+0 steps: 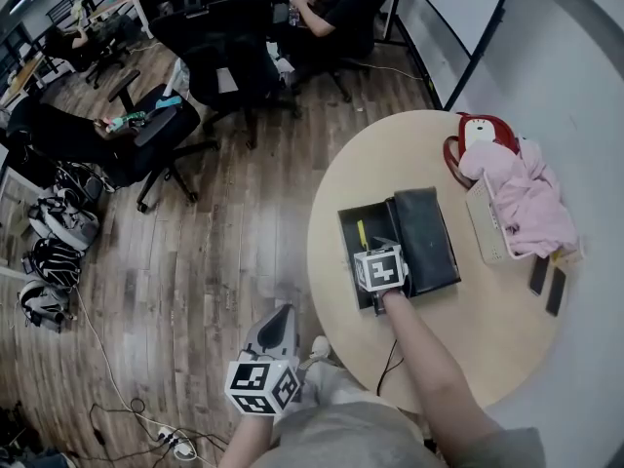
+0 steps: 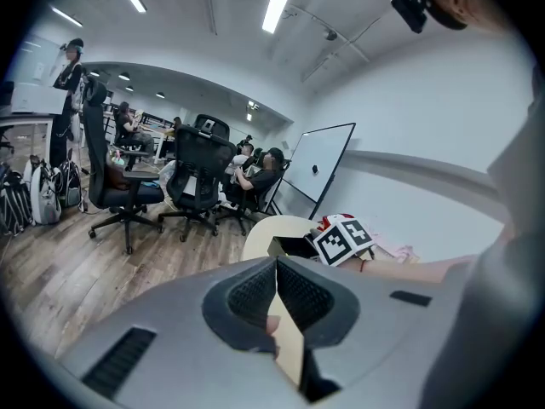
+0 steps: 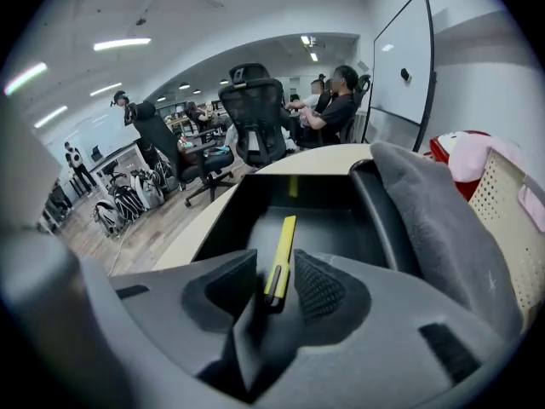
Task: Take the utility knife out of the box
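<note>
The yellow utility knife (image 3: 283,244) in the black box (image 3: 223,220) is straddled by the released right tool (image 3: 277,286); the left tool (image 2: 277,295) is clenched, empty.

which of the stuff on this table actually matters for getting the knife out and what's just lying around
For the job:
- utility knife, lying in the black box
- lid, open beside the box
- right gripper, jaws open either side of the knife

Just lying about:
- pink cloth
- red and white item
- perforated beige case
- two dark flat items at the edge of the table
</note>
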`<state>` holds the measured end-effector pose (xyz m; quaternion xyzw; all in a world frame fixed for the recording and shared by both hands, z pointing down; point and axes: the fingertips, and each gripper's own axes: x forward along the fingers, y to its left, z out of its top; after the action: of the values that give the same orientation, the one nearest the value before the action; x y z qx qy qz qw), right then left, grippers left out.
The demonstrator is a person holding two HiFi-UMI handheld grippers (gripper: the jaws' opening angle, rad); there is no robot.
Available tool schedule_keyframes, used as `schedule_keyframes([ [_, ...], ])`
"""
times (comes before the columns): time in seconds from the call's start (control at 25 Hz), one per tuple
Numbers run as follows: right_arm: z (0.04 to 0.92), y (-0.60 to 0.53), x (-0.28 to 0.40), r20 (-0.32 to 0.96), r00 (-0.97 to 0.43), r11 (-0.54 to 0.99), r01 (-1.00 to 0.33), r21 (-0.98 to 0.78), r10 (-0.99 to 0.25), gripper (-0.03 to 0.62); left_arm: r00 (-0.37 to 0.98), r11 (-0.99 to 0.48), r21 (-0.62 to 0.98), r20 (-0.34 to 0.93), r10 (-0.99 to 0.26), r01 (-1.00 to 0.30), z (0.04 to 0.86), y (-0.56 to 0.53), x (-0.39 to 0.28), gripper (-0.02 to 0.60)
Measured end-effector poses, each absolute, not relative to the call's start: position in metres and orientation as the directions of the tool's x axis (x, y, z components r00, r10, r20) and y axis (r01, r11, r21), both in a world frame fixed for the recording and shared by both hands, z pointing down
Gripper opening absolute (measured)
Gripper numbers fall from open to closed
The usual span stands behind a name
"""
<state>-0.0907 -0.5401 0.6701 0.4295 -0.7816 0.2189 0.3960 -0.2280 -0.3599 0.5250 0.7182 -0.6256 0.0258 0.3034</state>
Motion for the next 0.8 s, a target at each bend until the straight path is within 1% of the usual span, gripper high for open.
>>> schedule_keyframes([
  [0.04, 0.674, -0.540, -0.091, 0.819, -0.310, 0.537, -0.843, -0.002, -0.483, 0.107, 0.216, -0.033, 0.403, 0.417, -0.883, -0.914, 0.526, -0.361, -0.229, 0.004],
  [0.2, 0.680, -0.546, -0.091, 0.835, -0.280, 0.535, -0.845, 0.020, -0.473, 0.106, 0.215, -0.035, 0.401, 0.414, -0.885, -0.915, 0.525, -0.368, -0.234, 0.005],
  [0.36, 0.678, -0.549, -0.096, 0.824, -0.290, 0.544, -0.839, 0.025, -0.487, 0.092, 0.203, -0.024, 0.400, 0.413, -0.888, -0.916, 0.524, -0.369, -0.242, 0.004],
  [0.52, 0.679, -0.551, -0.092, 0.826, -0.260, 0.541, -0.838, 0.063, -0.500, 0.086, 0.195, -0.015, 0.399, 0.415, -0.889, -0.917, 0.526, -0.367, -0.247, 0.004],
  [0.56, 0.679, -0.550, -0.090, 0.833, -0.248, 0.536, -0.841, 0.067, -0.494, 0.055, 0.196, -0.015, 0.399, 0.415, -0.888, -0.917, 0.527, -0.367, -0.246, 0.004],
  [0.68, 0.676, -0.546, -0.088, 0.841, -0.243, 0.537, -0.841, 0.066, -0.483, 0.054, 0.206, -0.026, 0.399, 0.417, -0.885, -0.917, 0.527, -0.364, -0.243, 0.005],
  [0.8, 0.667, -0.543, -0.090, 0.825, -0.259, 0.548, -0.833, 0.072, -0.503, 0.054, 0.220, -0.044, 0.397, 0.412, -0.884, -0.917, 0.524, -0.362, -0.238, 0.005],
])
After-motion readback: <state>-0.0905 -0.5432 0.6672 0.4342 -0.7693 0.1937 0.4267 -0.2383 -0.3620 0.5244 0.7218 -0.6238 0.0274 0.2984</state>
